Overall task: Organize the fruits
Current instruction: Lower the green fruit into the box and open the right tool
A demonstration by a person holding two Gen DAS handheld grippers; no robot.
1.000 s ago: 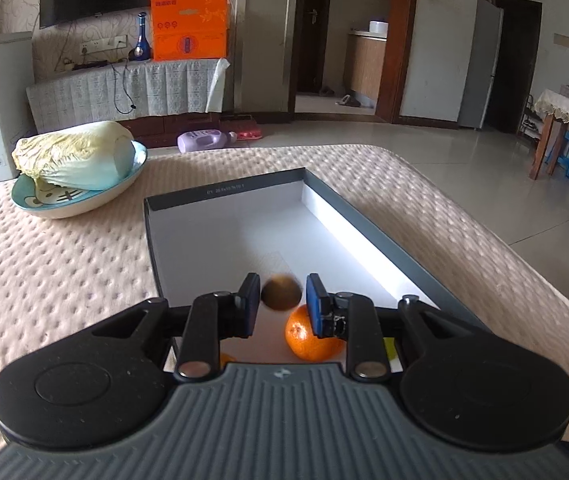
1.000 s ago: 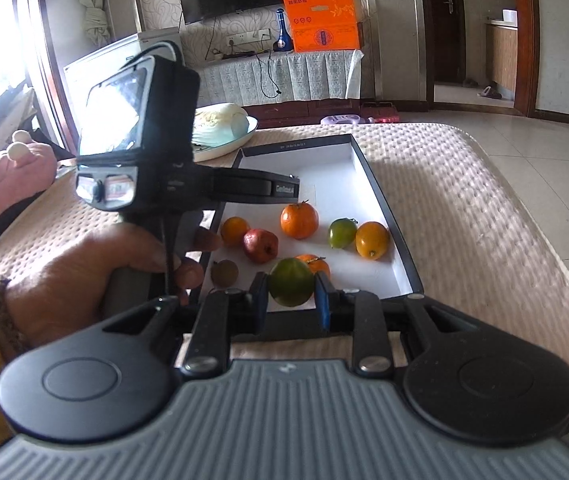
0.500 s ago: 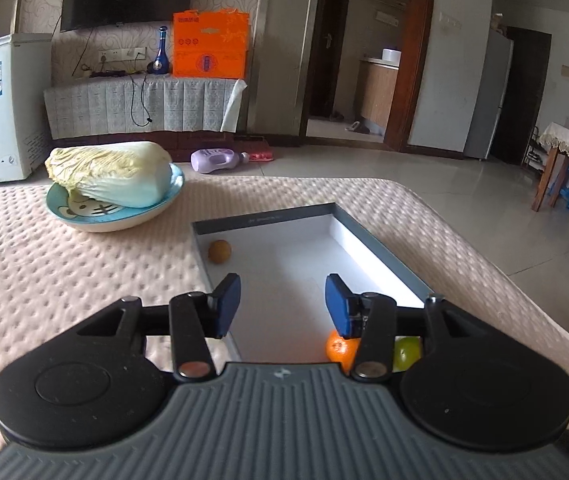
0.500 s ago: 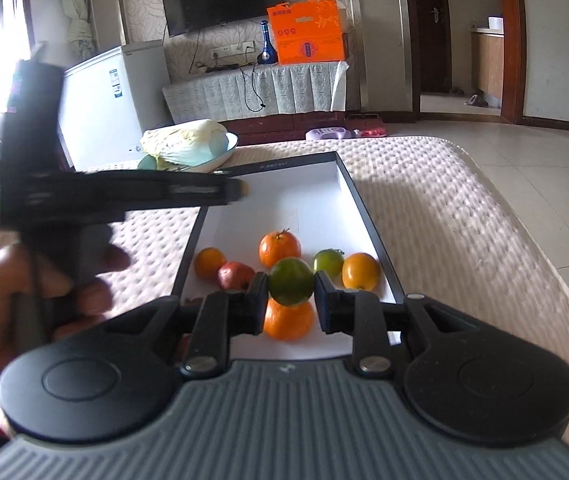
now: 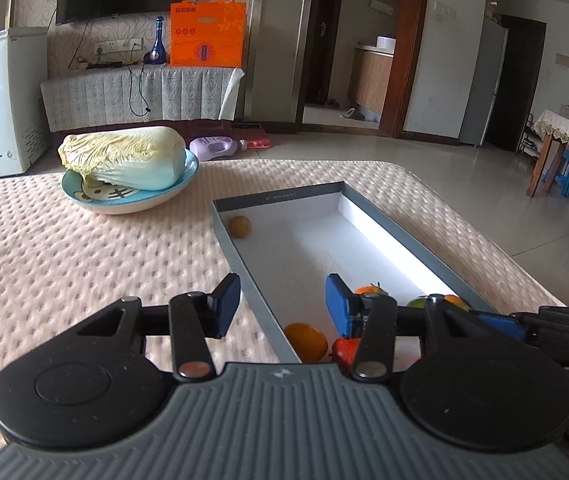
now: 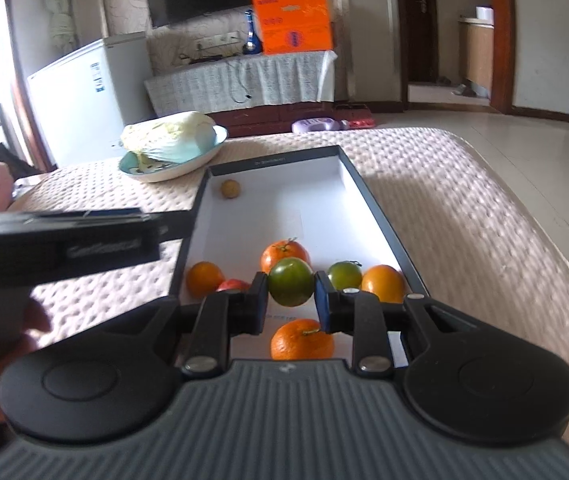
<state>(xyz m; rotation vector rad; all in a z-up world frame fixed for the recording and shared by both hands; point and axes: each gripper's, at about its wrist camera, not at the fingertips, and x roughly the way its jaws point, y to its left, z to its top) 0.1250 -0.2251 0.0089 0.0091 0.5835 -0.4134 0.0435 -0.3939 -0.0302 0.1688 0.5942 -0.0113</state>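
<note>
My right gripper (image 6: 290, 295) clamps a green fruit (image 6: 290, 281) above the tray (image 6: 380, 208); my left gripper (image 5: 283, 303) stands open, empty, its jaws lately parted.

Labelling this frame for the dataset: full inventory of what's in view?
box: 1, grey with white inside, on the padded table
brown fruit: 1, far left corner of the box
orange fruits: 4, near end of the box
green fruit: 1, loose beside an orange one
red fruit: 1, partly hidden
cabbage: 1, pale, on the blue plate
held green fruit: 1, between the right gripper's pads
left gripper: open, empty
right gripper: shut on the fruit
</note>
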